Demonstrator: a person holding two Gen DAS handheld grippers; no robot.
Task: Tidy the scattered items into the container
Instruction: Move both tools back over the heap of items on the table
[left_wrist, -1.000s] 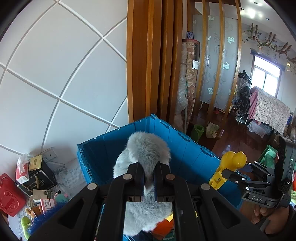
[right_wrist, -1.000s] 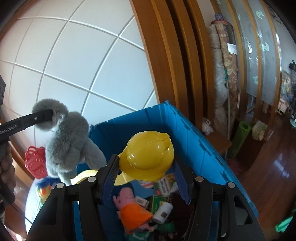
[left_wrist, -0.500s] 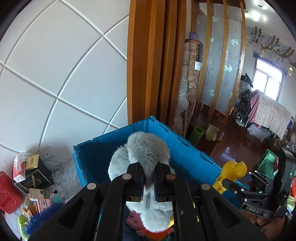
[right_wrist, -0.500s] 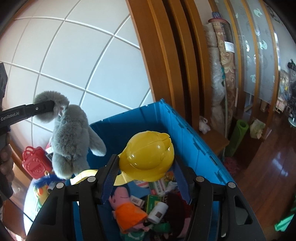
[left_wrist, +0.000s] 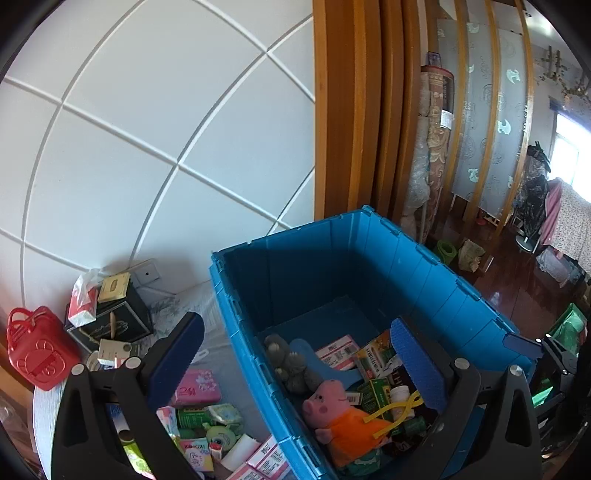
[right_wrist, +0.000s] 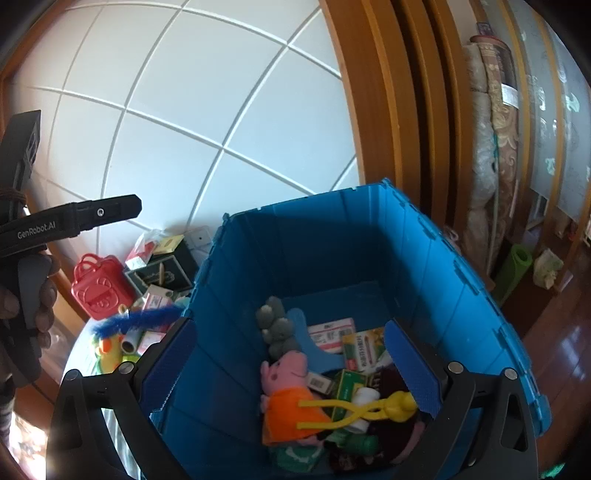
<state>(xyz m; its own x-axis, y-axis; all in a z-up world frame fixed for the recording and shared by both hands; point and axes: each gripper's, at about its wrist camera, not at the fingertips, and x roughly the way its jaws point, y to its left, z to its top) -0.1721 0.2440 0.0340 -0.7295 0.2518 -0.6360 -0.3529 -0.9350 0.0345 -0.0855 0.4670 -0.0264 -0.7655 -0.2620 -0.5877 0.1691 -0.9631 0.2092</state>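
Both the left gripper and right gripper hang with jaws spread, empty, above the blue crate. Risk: the left one's next reach clips the crate's left rim, nudging nearby boxes.

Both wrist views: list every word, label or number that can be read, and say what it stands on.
"GenRobot.AI": white print on the black left gripper, seen side-on in the right wrist view.
Printed cartons inside the blue plastic crate: too small to read.
Pink case and packets beside the crate: blurred, unreadable.
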